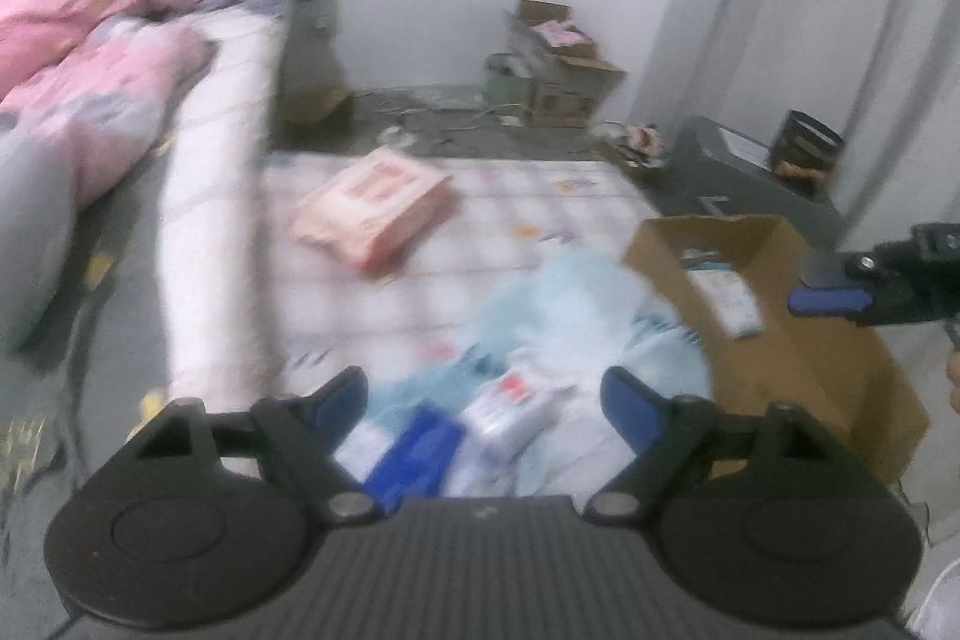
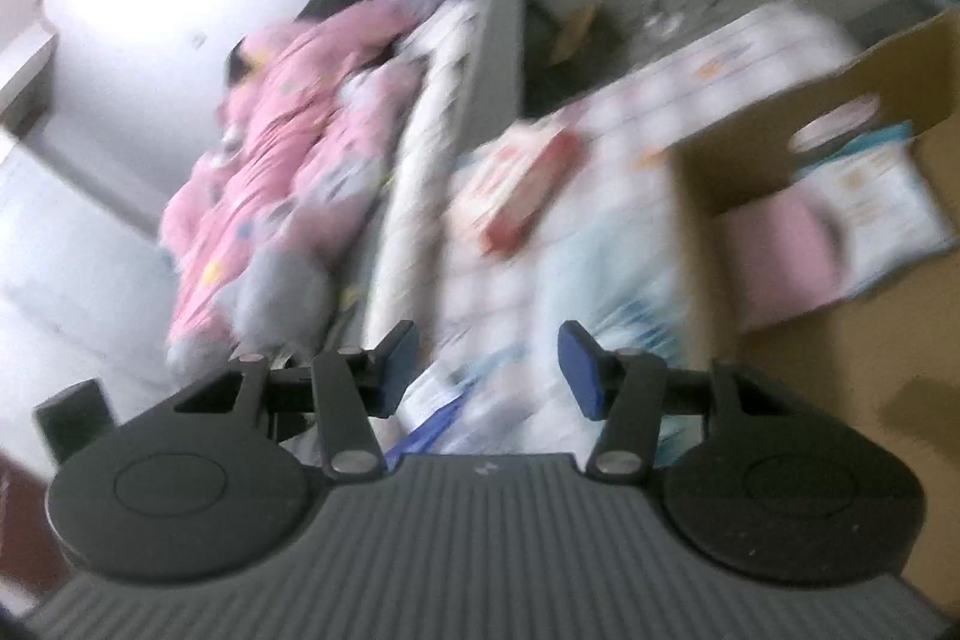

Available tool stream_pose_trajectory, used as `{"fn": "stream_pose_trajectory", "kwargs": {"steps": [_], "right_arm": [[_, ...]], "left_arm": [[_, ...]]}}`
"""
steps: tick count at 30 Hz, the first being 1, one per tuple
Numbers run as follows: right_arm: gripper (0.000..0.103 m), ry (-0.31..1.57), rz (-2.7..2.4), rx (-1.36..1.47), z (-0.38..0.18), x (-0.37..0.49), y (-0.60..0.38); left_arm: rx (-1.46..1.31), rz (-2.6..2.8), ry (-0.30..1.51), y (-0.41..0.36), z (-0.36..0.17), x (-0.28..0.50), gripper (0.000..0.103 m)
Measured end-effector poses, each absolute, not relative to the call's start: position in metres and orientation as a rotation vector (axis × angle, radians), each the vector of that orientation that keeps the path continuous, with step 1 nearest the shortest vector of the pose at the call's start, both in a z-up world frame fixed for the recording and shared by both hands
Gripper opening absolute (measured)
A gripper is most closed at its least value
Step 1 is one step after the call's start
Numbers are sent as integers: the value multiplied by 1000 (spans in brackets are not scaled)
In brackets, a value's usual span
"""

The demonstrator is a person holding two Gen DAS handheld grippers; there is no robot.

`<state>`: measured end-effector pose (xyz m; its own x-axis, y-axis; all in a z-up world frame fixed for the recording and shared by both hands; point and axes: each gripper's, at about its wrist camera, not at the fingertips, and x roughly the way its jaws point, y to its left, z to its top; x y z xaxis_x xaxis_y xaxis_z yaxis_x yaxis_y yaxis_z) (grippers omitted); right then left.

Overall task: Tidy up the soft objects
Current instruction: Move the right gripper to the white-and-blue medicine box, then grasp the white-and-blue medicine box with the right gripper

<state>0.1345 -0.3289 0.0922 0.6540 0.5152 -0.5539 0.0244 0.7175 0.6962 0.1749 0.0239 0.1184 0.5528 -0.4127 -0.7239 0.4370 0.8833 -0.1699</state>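
Both views are blurred. My left gripper [image 1: 483, 400] is open above a pale blue soft plastic pack [image 1: 564, 304] and small white and blue packets [image 1: 474, 430] on the patterned mat [image 1: 480, 196]. A pink soft pack [image 1: 375, 205] lies farther back on the mat. An open cardboard box [image 1: 780, 328] stands to the right with a packet inside. My right gripper [image 2: 489, 370] is open and empty over the pale blue pack [image 2: 606, 280], beside the box [image 2: 810, 340], which holds a pink item [image 2: 780, 256] and a white-blue pack [image 2: 870, 202]. The right gripper also shows in the left wrist view [image 1: 834, 292].
A bed with a pink quilt [image 1: 90, 58] and a rolled white mattress edge [image 1: 210, 220] lies at the left. Cardboard boxes [image 1: 564, 64] stand by the far wall. A grey case [image 1: 750, 172] sits at the right near grey curtains.
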Motion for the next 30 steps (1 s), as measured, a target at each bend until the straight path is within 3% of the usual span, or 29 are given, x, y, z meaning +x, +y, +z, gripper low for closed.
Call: {"fn": "stream_pose_trajectory", "kwargs": {"steps": [9, 20, 30], "right_arm": [[51, 969, 402, 710, 66, 157, -228], [50, 1107, 465, 607, 26, 259, -156], [47, 1306, 517, 499, -58, 361, -100]], "left_arm": [[-33, -387, 908, 94, 67, 178, 82], [-51, -376, 1001, 85, 12, 218, 53], [-80, -332, 1185, 78, -36, 265, 55]]}}
